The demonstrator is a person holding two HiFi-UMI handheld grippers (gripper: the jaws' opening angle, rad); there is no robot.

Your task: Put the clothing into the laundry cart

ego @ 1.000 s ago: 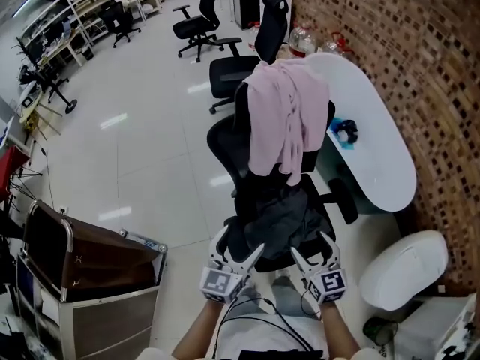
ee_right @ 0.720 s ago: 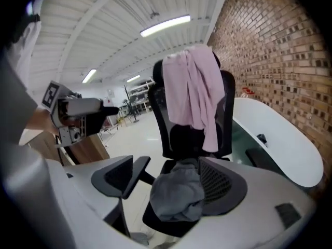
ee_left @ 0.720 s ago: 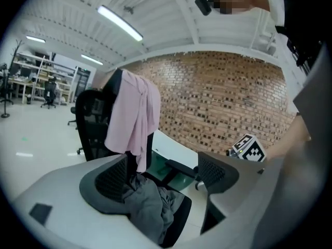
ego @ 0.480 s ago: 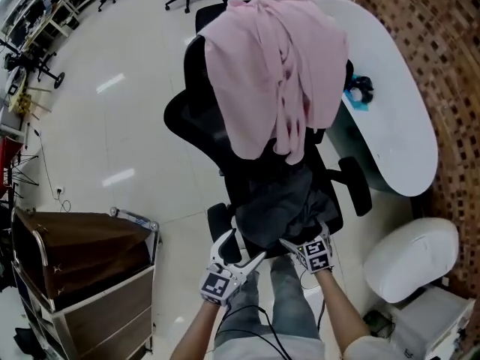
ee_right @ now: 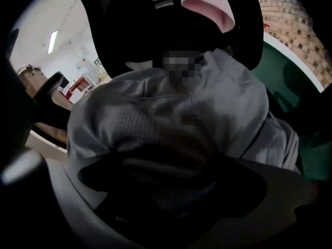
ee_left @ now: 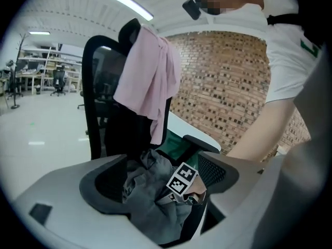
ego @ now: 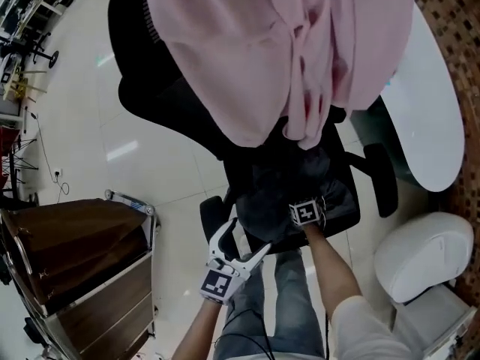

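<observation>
A pink garment hangs over the back of a black office chair. It also shows in the left gripper view. On the seat lies a crumpled grey garment. My right gripper reaches into it, its tips sunk in the cloth. In the right gripper view, the grey garment fills the space between the wide jaws of the right gripper. My left gripper hangs open at the seat's front edge, holding nothing. Between the spread jaws of the left gripper, the grey garment is visible.
The laundry cart with a brown bag stands at the lower left on the shiny floor. A white oval table runs along the brick wall on the right. A white rounded object sits below it. The person's legs are under the seat front.
The view has closed in on the chair. My right gripper has moved forward onto the seat and into the grey garment, with its jaws spread wider. The left gripper has stayed at the seat edge.
</observation>
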